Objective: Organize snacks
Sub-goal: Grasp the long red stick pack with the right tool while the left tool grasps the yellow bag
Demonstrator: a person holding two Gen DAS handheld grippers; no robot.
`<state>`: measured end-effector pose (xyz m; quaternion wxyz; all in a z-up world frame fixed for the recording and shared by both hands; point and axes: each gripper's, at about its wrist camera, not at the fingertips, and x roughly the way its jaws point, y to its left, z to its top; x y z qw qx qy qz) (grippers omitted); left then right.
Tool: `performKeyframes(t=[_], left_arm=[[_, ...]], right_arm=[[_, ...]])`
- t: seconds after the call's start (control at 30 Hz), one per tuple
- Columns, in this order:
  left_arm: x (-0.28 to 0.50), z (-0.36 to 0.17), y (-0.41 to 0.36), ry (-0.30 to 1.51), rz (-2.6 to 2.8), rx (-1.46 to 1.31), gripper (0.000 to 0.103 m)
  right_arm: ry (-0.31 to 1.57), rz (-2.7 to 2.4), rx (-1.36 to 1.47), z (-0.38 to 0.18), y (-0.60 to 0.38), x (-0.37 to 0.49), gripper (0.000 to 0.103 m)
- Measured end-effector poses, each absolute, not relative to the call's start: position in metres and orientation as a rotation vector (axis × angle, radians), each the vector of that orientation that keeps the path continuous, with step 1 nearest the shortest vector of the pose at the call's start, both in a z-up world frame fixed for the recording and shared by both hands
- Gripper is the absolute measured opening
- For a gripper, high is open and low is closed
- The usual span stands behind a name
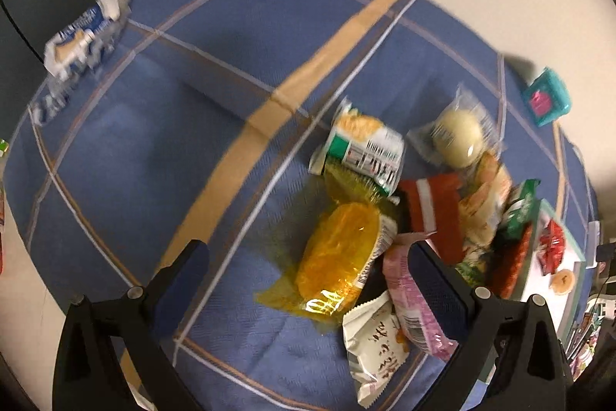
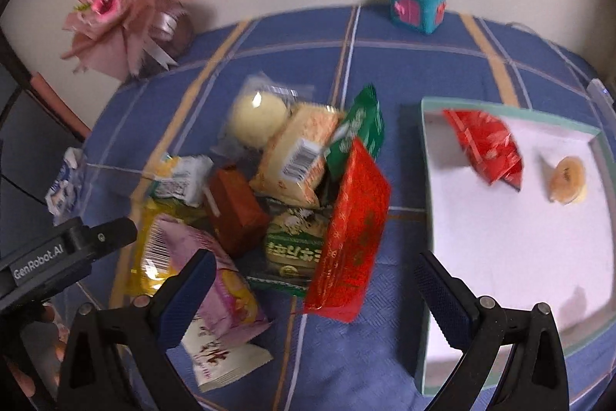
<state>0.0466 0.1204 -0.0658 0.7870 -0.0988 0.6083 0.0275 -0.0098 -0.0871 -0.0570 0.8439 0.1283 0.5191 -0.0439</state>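
Both claws spread apart, gripping nothing: left gripper [image 1: 308, 280] above the orange-yellow jelly pack [image 1: 338, 264], right gripper [image 2: 315, 291] above the tall red foil packet [image 2: 352, 230]. Heap of wrapped snacks [image 2: 285, 156] on blue plaid tablecloth [image 2: 385, 353], beside the white shallow tray [image 2: 512, 257] holding a small red packet [image 2: 489, 149].

Glossy plastic snack wrappers [image 2: 348, 226], matt woven tablecloth [image 1: 161, 149]

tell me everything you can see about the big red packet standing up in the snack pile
The big red packet is a glossy foil-like pouch with gold print, standing tilted on its lower edge at the pile's right side, beside the white tray but apart from it. It leans against a green noodle-style pack. No gripper touches it.
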Motion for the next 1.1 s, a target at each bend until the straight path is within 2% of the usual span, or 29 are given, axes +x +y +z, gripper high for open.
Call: performKeyframes(t=[0.17,0.27,0.33,0.4,0.43,0.5,0.6,0.93,1.1], left_arm=[[0.055,-0.092,0.117,1.383,0.07,-0.224,0.102],[0.059,-0.094,0.116,1.381,0.067,-0.226,0.101],[0.061,-0.095,0.116,1.375,0.056,-0.231,0.094],[0.062,-0.097,0.113,1.375,0.042,-0.233,0.084],[0.063,-0.097,0.111,1.374,0.037,-0.225,0.081],[0.065,-0.1,0.106,1.38,0.024,-0.216,0.062],[0.067,-0.108,0.101,1.402,0.028,-0.191,0.051],[0.069,-0.109,0.094,1.388,0.044,-0.174,0.049],[0.066,-0.107,0.1,1.385,0.044,-0.221,0.044]], right_arm=[[1.115,-0.122,0.28,-0.073,-0.094,-0.003,0.101],[1.094,-0.137,0.286,-0.073,-0.099,-0.002,0.09],[1.084,-0.144,0.283,-0.071,-0.103,-0.002,0.083],[1.083,-0.144,0.282,-0.072,-0.104,0.001,0.069],[1.084,-0.142,0.283,-0.073,-0.104,0.002,0.066],[1.092,-0.14,0.291,-0.076,-0.106,0.003,0.05],[1.105,-0.132,0.312,-0.08,-0.11,0.003,0.036],[1.108,-0.123,0.328,-0.084,-0.111,0.003,0.031],[1.105,-0.136,0.356,-0.078,-0.12,-0.002,0.022]])
